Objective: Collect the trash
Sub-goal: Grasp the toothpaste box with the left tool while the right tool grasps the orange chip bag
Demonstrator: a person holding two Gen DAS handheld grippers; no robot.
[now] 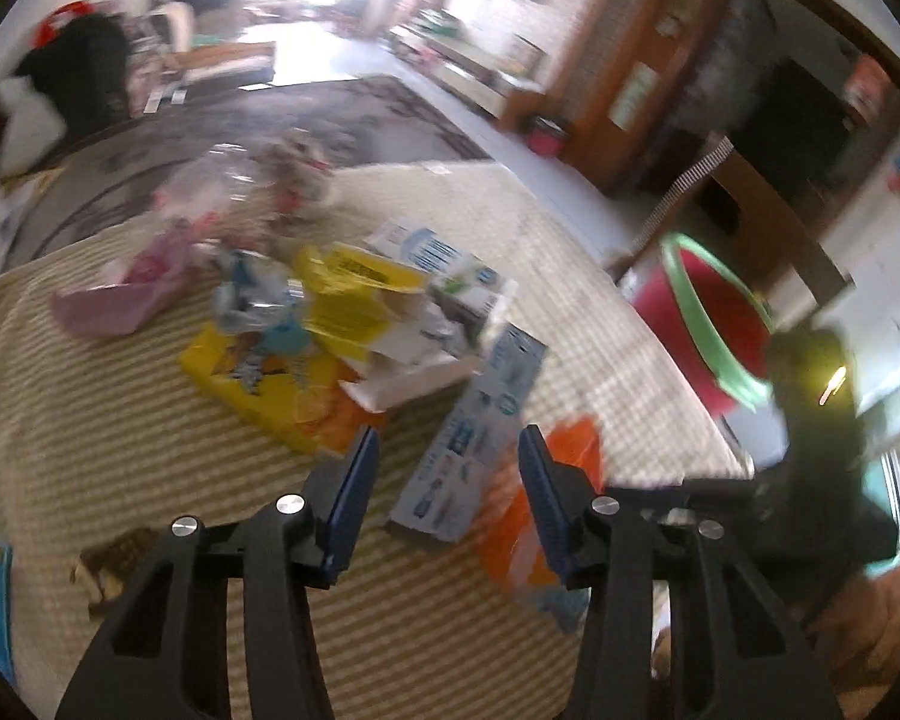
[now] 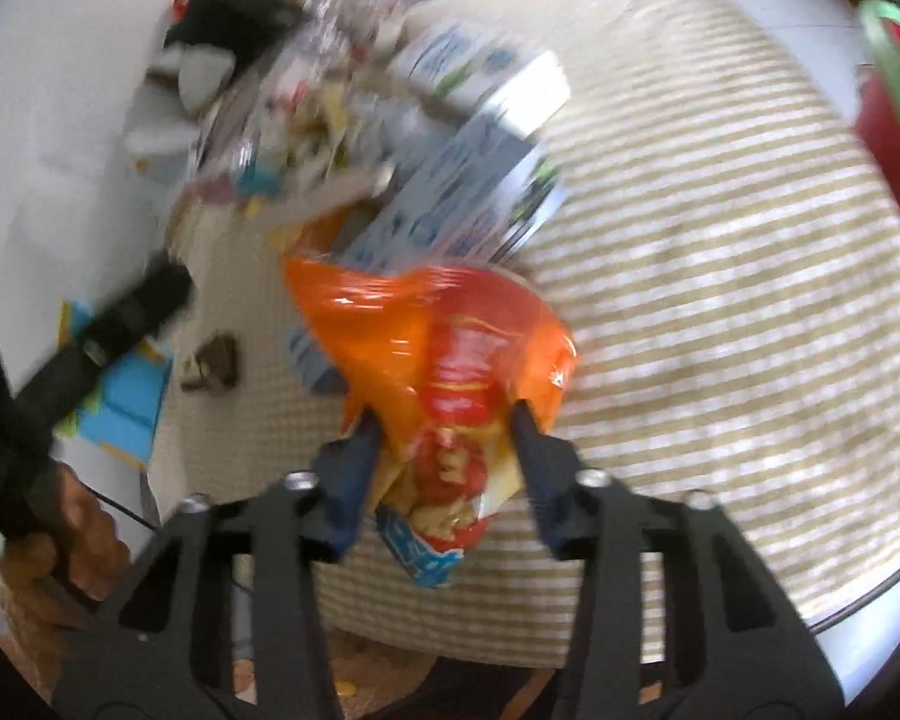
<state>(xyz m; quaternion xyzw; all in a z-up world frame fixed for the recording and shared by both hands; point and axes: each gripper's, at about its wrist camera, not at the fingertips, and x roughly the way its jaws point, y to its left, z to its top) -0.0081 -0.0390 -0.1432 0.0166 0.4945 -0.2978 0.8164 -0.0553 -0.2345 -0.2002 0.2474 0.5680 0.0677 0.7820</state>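
Observation:
A heap of trash lies on a beige striped mat (image 1: pixel 120 450). My left gripper (image 1: pixel 449 438) hovers open over a light-blue carton (image 1: pixel 480 450), whose near end lies between the fingers without touching the blue pads (image 1: pixel 354 480). An orange snack bag (image 1: pixel 570 456) shows just right of that carton. In the right wrist view the same orange snack bag (image 2: pixel 444 348) is bunched between the fingers, and my right gripper (image 2: pixel 444 420) is shut on it, lifting it off the mat (image 2: pixel 720 300). The light-blue carton (image 2: pixel 450 210) lies behind the bag.
A red bucket with a green rim (image 1: pixel 708 324) stands at the mat's right edge, also at the bucket's rim (image 2: pixel 888 60). Yellow packets (image 1: pixel 342 300), a white-blue box (image 1: pixel 450 264), a pink wrapper (image 1: pixel 126 300) and a brown wrapper (image 1: pixel 114 564) litter the mat. A hand (image 2: pixel 72 534) holds the other gripper at left.

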